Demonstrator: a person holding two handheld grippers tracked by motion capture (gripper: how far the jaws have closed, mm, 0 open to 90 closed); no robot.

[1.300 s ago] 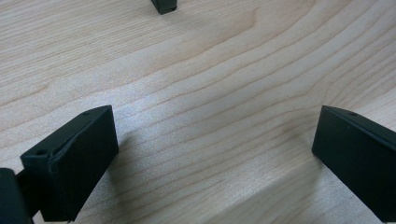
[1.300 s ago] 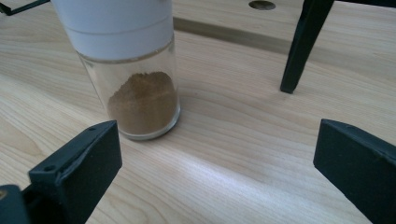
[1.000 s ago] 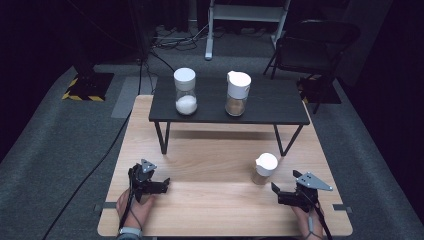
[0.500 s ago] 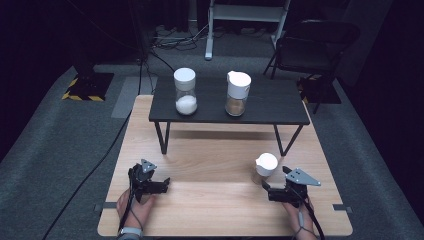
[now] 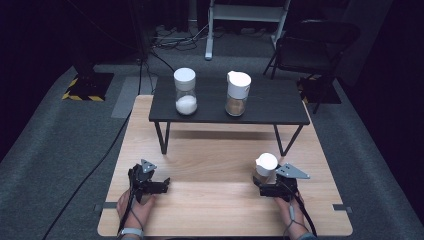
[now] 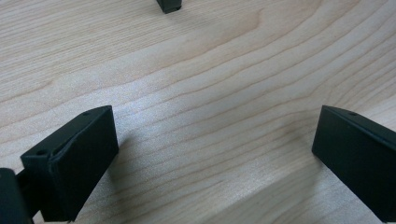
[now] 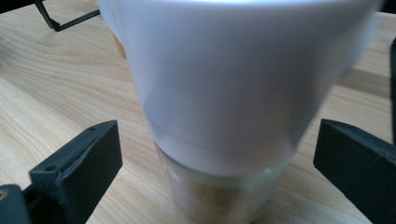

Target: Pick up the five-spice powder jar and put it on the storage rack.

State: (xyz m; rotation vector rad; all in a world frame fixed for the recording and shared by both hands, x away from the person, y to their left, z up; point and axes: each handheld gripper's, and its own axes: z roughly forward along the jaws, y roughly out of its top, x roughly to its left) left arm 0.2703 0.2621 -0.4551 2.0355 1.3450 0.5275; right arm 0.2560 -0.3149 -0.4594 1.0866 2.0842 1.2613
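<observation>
A small glass jar with a white spouted lid (image 5: 265,165) stands on the wooden table (image 5: 210,150) at the front right. My right gripper (image 5: 260,183) is open right behind it; in the right gripper view the jar (image 7: 229,107) sits between the two black jaws, with a gap on each side. My left gripper (image 5: 162,184) rests open on the front left of the table, with only bare wood (image 6: 210,116) between its jaws. On the low black bench (image 5: 270,102) stand a jar of white powder (image 5: 185,92) and a jar of brown powder (image 5: 237,93).
The black bench spans the far half of the table on thin legs (image 5: 162,137). A dark folding chair (image 5: 320,45) and cables lie on the grey carpet beyond. Bare wood lies between the two grippers.
My right gripper has moved left and forward up to the small jar, which now sits between its jaws. The left gripper has stayed in place.
</observation>
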